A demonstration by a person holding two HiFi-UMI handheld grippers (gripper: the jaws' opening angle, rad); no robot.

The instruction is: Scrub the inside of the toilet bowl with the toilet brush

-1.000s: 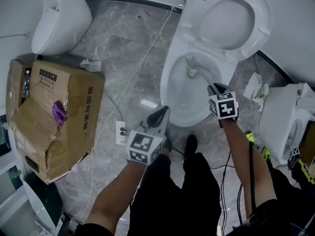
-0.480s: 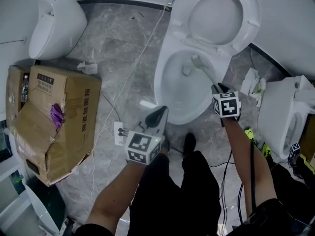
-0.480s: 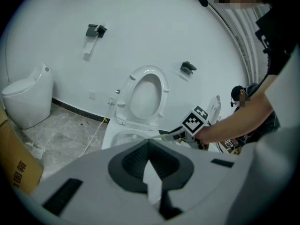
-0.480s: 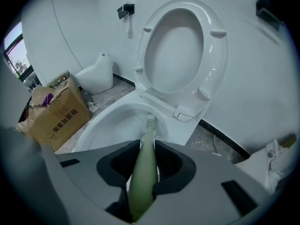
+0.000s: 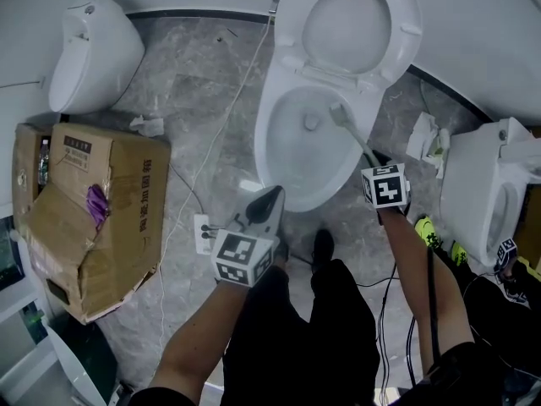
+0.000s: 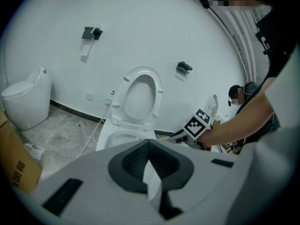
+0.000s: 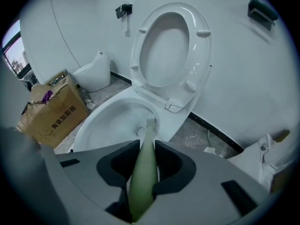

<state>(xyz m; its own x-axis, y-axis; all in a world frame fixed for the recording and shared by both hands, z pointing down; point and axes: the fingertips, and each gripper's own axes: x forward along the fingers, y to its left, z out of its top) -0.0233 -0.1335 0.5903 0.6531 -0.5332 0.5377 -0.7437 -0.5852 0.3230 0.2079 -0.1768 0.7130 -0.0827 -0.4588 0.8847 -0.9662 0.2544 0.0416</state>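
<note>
The white toilet bowl (image 5: 292, 155) stands open with its seat and lid (image 5: 348, 25) raised against the wall. My right gripper (image 5: 377, 161) is shut on the pale green handle of the toilet brush (image 7: 143, 165). The brush head (image 5: 339, 113) rests against the bowl's upper right inner wall, close to the rim, and shows past the jaws as a brush head (image 7: 150, 123) in the right gripper view. My left gripper (image 5: 269, 203) hangs by the bowl's front left edge, jaws shut with nothing in them. The left gripper view shows the toilet (image 6: 126, 132) and my right gripper's marker cube (image 6: 200, 122).
A torn cardboard box (image 5: 89, 205) sits on the marble floor at the left, with a white urinal-type fixture (image 5: 84, 49) behind it. A white cable (image 5: 221, 129) runs to a power strip (image 5: 205, 231). Another white fixture (image 5: 482, 193) and crumpled paper (image 5: 427, 142) lie at the right. My feet stand below the bowl.
The brush head has shifted from the bowl's middle near the drain to its upper right inner wall. My right gripper moved slightly right with it. The left gripper stayed still.
</note>
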